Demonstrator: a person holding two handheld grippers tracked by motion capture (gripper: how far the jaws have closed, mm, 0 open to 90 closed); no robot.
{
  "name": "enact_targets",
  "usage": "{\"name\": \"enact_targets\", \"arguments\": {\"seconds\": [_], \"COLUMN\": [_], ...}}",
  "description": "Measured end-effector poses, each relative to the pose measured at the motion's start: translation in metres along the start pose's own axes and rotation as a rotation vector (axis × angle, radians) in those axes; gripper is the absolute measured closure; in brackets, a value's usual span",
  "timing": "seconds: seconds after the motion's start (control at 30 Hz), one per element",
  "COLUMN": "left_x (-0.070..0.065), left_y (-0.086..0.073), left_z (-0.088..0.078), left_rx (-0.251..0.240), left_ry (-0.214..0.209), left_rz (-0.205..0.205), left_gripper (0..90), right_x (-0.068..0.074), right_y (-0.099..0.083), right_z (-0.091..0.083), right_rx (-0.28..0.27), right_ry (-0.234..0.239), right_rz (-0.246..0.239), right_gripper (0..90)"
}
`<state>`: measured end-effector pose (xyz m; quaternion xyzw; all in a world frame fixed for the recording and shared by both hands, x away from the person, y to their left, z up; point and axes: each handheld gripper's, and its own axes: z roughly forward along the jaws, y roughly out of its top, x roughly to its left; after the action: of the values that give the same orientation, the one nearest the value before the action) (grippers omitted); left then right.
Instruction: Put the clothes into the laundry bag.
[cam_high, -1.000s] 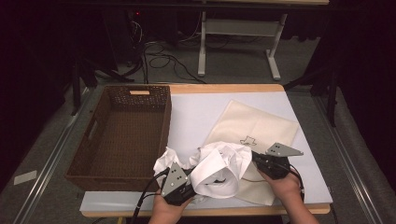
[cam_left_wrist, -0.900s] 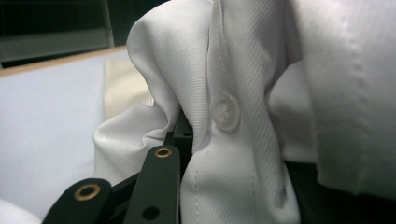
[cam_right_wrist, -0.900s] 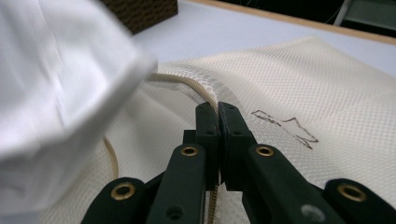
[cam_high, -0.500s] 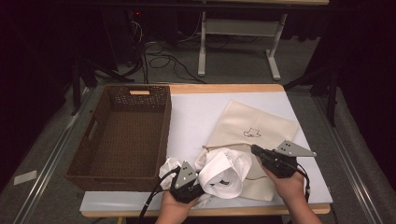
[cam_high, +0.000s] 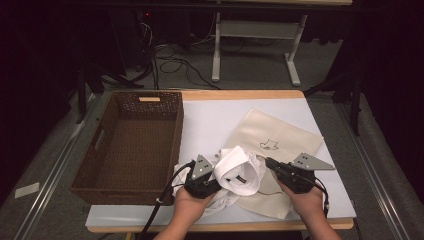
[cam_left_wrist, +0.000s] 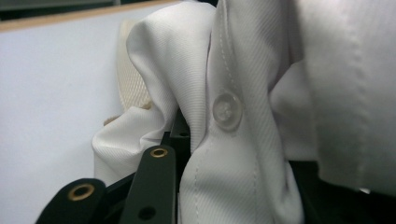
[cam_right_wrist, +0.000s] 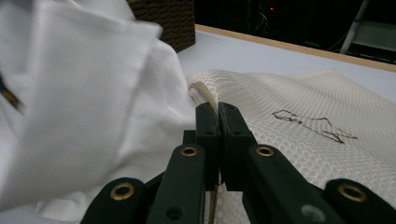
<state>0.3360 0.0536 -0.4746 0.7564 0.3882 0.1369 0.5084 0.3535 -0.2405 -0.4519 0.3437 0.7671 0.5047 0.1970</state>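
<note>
A crumpled white shirt (cam_high: 237, 172) lies at the table's front, partly over the near edge of a cream mesh bag (cam_high: 280, 137) with a small dark drawing on it. My left gripper (cam_high: 217, 181) comes in from the left with the shirt's buttoned placket (cam_left_wrist: 227, 111) bunched between its jaws. Those jaws have just been opening a little and the cloth is still between them. My right gripper (cam_right_wrist: 217, 112) is shut on the bag's rolled edge (cam_right_wrist: 203, 93), just right of the shirt. The shirt hides the left gripper's far jaw.
A brown wicker basket (cam_high: 135, 140) stands on the left half of the white table cover (cam_high: 210, 125), close to my left hand. The wooden table edge (cam_high: 240, 94) runs along the back. Beyond it are a dark floor, cables and a white stand.
My left gripper has moved right with the shirt, bringing the bunched cloth closer to the bag's edge. The right gripper has stayed where it was.
</note>
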Motion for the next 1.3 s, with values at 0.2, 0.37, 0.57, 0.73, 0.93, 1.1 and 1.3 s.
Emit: {"name": "enact_targets", "arguments": {"seconds": [0.2, 0.37, 0.57, 0.73, 0.93, 1.1, 1.3], "left_x": [-0.002, -0.004, -0.008, -0.018, -0.026, -0.027, -0.028], "left_y": [-0.006, -0.012, -0.015, -0.013, -0.014, -0.008, 0.001], "left_z": [0.026, 0.027, 0.012, -0.003, -0.007, 0.0, 0.032], "left_rx": [0.046, 0.042, 0.049, 0.043, 0.011, -0.016, 0.05], "left_ry": [0.038, 0.046, 0.043, 0.042, 0.015, 0.035, 0.083], "left_rz": [-0.003, 0.009, 0.014, 0.109, 0.159, 0.147, 0.16], "left_gripper": [64.3, 52.8, 25.3, 25.3, 52.6, 72.1, 73.4], "right_x": [0.0, -0.001, 0.002, 0.002, 0.002, 0.002, 0.003], "right_y": [0.001, -0.002, -0.005, -0.006, -0.007, -0.007, -0.006], "right_z": [-0.003, -0.002, -0.003, -0.004, -0.004, -0.004, -0.004], "right_rx": [-0.013, -0.004, 0.001, 0.002, 0.002, -0.001, -0.002], "right_ry": [0.0, 0.004, 0.003, -0.002, -0.002, -0.002, -0.004], "right_rz": [-0.004, -0.007, -0.005, -0.005, -0.001, -0.001, 0.0], "right_gripper": [89.2, 89.2, 89.2, 89.1, 89.1, 89.1, 89.1]}}
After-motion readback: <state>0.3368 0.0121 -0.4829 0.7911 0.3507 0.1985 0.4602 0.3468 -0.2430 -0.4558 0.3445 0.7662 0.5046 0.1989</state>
